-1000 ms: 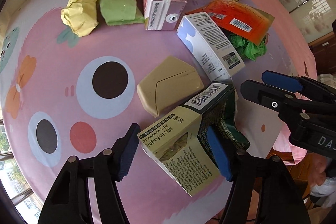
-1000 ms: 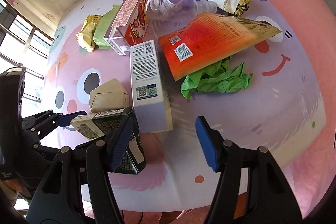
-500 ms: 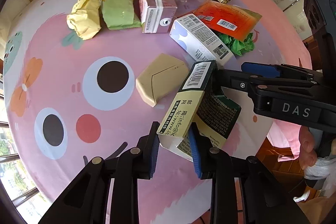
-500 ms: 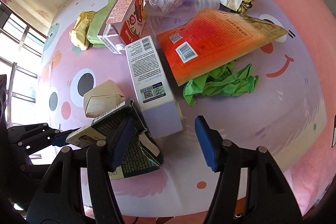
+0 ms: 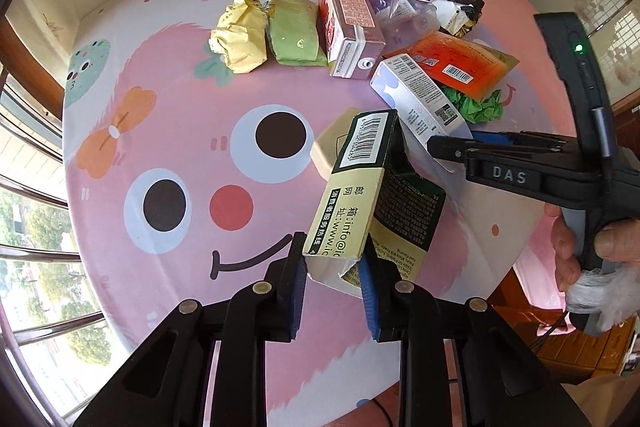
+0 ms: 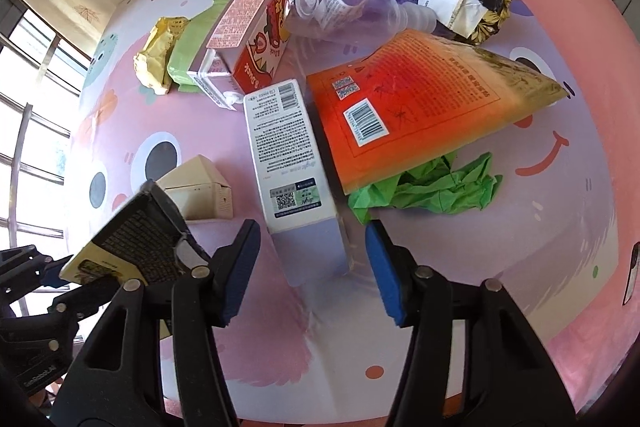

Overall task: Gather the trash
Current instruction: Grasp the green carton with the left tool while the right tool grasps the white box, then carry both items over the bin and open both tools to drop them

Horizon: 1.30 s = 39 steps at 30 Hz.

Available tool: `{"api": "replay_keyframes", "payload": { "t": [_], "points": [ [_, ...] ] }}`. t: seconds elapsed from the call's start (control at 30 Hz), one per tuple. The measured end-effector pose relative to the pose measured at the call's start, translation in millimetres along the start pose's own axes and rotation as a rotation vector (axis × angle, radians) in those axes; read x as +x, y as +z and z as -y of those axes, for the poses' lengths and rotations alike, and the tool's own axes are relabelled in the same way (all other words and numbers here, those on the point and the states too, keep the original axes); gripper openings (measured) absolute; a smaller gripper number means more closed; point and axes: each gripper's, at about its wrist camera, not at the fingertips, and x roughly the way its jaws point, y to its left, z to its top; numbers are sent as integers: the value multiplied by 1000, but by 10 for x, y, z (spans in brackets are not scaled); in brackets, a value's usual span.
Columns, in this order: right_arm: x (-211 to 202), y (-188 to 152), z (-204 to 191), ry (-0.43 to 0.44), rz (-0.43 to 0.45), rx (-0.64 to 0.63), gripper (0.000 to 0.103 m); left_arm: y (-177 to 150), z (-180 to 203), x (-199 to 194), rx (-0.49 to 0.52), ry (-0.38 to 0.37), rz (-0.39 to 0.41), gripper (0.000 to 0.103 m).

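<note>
My left gripper (image 5: 333, 281) is shut on the torn end of a green and cream carton (image 5: 360, 187) and holds it tilted above the pink tablecloth; the carton also shows in the right wrist view (image 6: 132, 239). My right gripper (image 6: 310, 267) is open, its jaws either side of the near end of a white and lilac box (image 6: 290, 163). The right gripper also shows in the left wrist view (image 5: 452, 143), by that same box (image 5: 420, 99).
On the round table (image 5: 160, 115) lie a beige box (image 6: 200, 187), red milk carton (image 6: 248, 43), clear bottle (image 6: 340, 11), orange pouch (image 6: 416, 107), green crumpled paper (image 6: 432, 187), yellow wrapper (image 5: 240, 39) and green packet (image 5: 294, 31). The table edge is close in front.
My left gripper closed on the green and cream carton and lifted it off the table. My right gripper moved forward around the near end of the white and lilac box.
</note>
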Motion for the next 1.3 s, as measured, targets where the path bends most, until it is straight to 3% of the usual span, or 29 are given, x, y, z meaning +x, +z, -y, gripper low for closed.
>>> {"api": "replay_keyframes", "payload": {
  "t": [0.07,0.17,0.43,0.67,0.87,1.0,1.3],
  "points": [
    [90,-21,19,17,-24,0,33,-51,40,-87,-10,14,16,23],
    [79,-92,47,44,-15,-5,30,-106,147,-198,-16,39,38,23],
    [-469,-447,111,167,22,-149,29,-468,725,-473,-69,118,104,22],
    [-948,-1011,584,224,30,-269,29,-1031,1542,-508,-164,169,127,21],
    [-1272,-1500,1262,253,26,-303,29,-1523,2244,-296,-214,174,90,21],
    [-1316,-1859,1665,263,-19,-280,29,-1787,2658,-129,-193,170,42,20],
    [-735,-2611,2042,230,-164,-200,29,-2141,2906,607,-152,165,-54,20]
  ]
}}
